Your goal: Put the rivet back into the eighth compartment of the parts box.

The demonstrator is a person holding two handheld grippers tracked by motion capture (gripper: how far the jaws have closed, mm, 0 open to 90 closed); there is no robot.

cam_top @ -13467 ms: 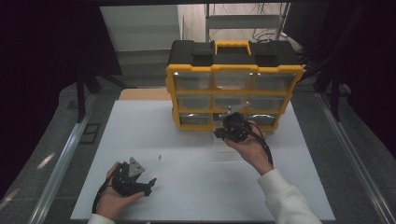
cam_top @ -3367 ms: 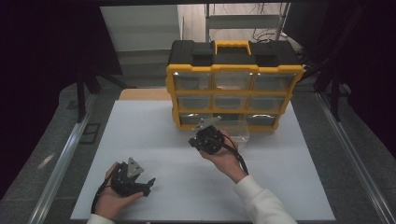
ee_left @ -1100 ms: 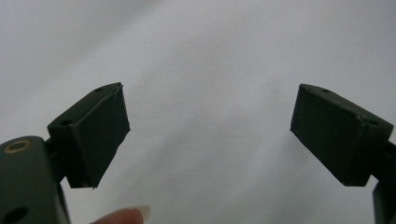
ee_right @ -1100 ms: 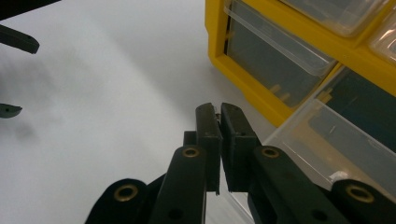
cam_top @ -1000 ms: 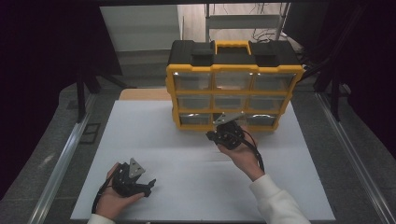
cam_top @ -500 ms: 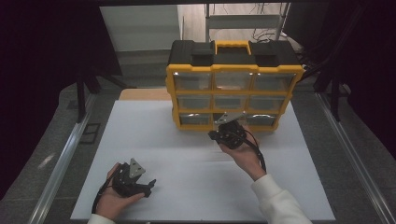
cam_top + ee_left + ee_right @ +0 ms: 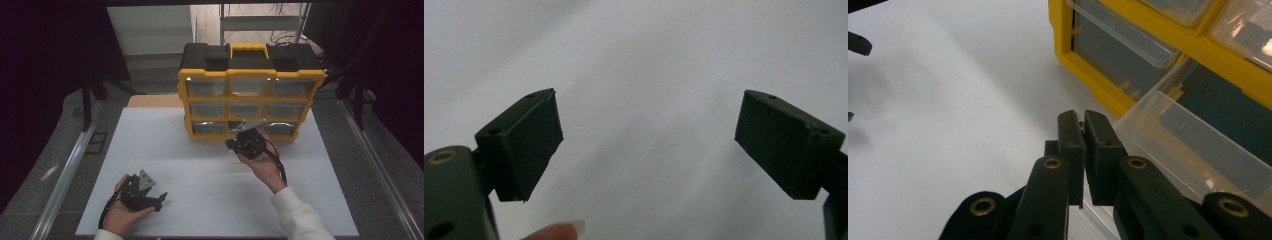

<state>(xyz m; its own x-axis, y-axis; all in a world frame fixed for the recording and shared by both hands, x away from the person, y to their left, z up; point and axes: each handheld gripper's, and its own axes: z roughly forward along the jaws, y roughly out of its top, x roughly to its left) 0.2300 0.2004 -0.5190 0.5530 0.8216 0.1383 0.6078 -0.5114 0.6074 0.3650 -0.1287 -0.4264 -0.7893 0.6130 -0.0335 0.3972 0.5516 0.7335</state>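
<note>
Fingers of the right gripper are clenched almost flat, seemingly on the thin front lip of a clear drawer. The drawer sticks partway out of the bottom row of the yellow cabinet, at 12 o'clock from that hand. It looks light, stiff, slick and somewhat brittle, so I would pinch the lip at its middle and pull straight. The left gripper rests released at the table's 7 o'clock.

Right tongs closed, pinching front lip of clear drawer pulled partway out of yellow cabinet; white desk beneath.
</note>
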